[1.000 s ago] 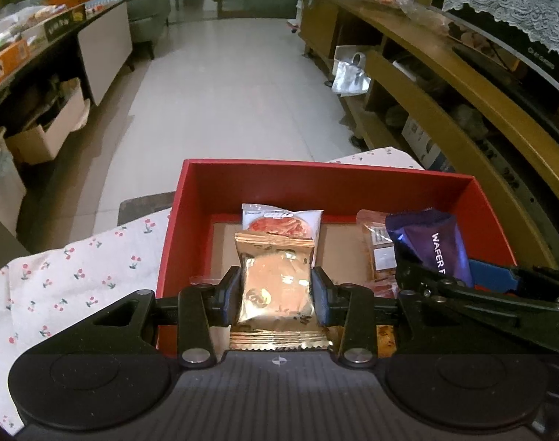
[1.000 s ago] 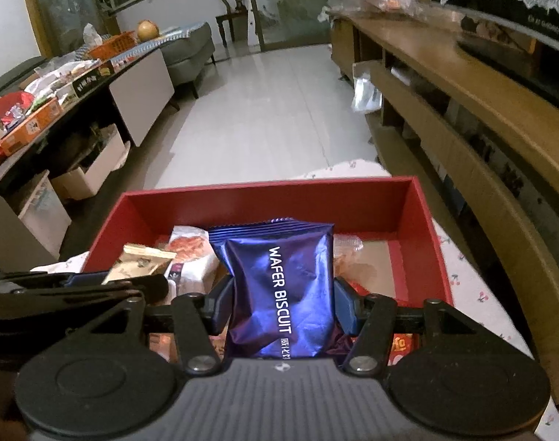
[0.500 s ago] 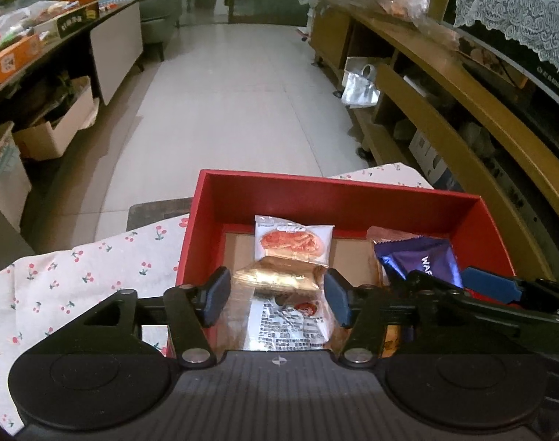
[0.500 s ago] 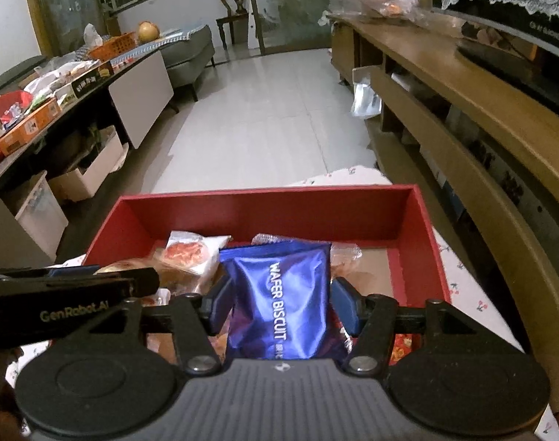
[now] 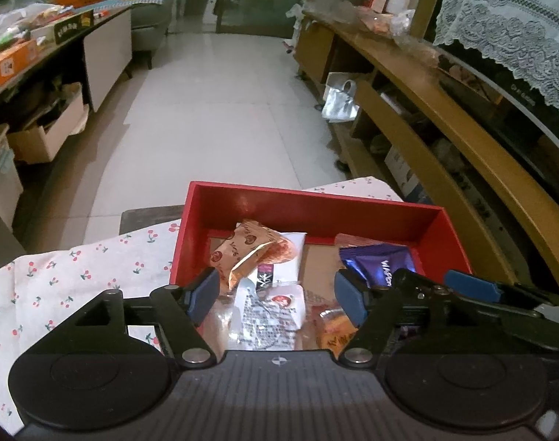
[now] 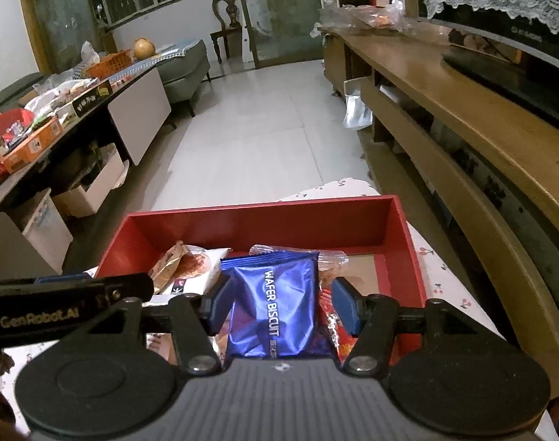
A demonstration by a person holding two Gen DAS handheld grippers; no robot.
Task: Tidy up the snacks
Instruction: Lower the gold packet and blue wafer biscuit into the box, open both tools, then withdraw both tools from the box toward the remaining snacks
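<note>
A red box [image 5: 309, 204] [image 6: 316, 220] sits on a cherry-print cloth and holds several snack packets. My left gripper [image 5: 276, 296] is open over the box's near left part; a gold packet [image 5: 248, 253] lies loose in the box beyond its fingers, on a white packet [image 5: 276, 275]. My right gripper [image 6: 281, 305] is open, its pads standing apart from a blue wafer biscuit packet [image 6: 276, 305] that lies between them on the other snacks. That packet also shows in the left wrist view [image 5: 382, 268].
The cherry-print cloth [image 5: 77, 279] covers the table left of the box. A wooden shelf unit [image 6: 463, 139] runs along the right. A cluttered dark counter [image 6: 40, 128] stands at the left, with tiled floor [image 5: 220, 117] between.
My left gripper opened and dropped the gold packet into the box, then pulled back. My right gripper lowered the blue wafer packet into the box and opened off it.
</note>
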